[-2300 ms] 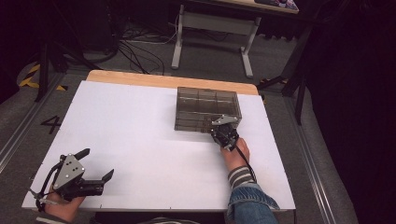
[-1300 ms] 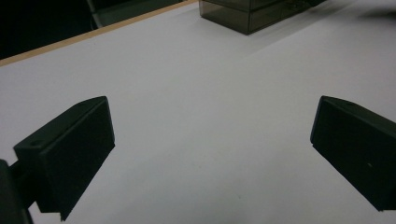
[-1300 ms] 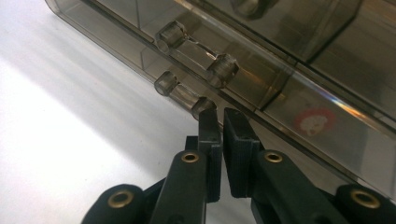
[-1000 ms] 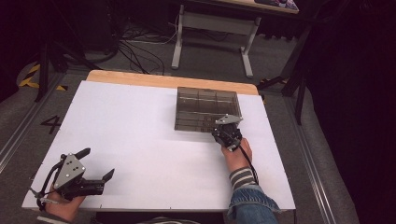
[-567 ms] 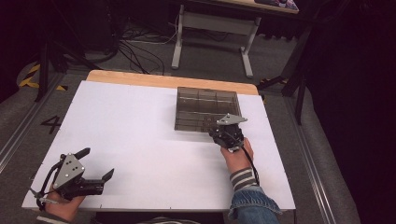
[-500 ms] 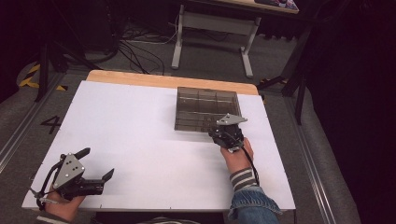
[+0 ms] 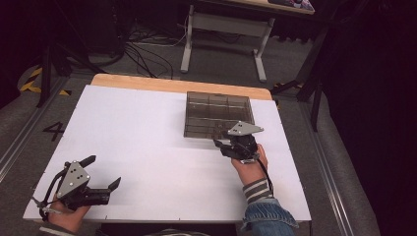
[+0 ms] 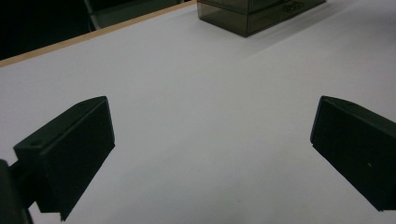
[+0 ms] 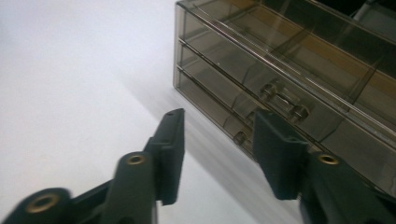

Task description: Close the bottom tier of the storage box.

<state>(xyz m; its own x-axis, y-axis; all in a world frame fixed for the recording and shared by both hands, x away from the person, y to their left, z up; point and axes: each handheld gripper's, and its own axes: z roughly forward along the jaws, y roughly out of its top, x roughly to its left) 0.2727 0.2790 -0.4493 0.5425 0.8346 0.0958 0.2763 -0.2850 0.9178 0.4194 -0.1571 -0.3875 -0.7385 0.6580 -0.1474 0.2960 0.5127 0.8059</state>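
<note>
Since the earlier high-view frames, the right gripper (image 7: 235, 144) had been drawn a little back from the front of the smoky drawer box (image 7: 218, 114) and lifted slightly, and its jaws had just been opening; the left gripper (image 7: 101, 173) had been kept where it was. In the right gripper view the two black jaws were seen parted by a moderate gap, with nothing pressed between the pads: bare white table (image 9: 70, 65) and the lower front of the drawer box (image 9: 280, 60) were visible through the gap. The small round drawer knobs (image 9: 282, 99) were seen just beyond the tip of the right-hand jaw (one lower knob sat just beside that jaw's inner edge), apart from it, so no grip on them was held. The box itself was standing on the far right part of the table (image 7: 147, 132), directly ahead of the right gripper and near to it, its drawers appearing shut. In the left gripper view the left gripper (image 8: 212, 140) was shown with its jaws spread wide over empty white surface, nothing held, and the box (image 8: 254, 14) was seen well apart from it, at the far edge of the picture near the table's wooden border.
</note>
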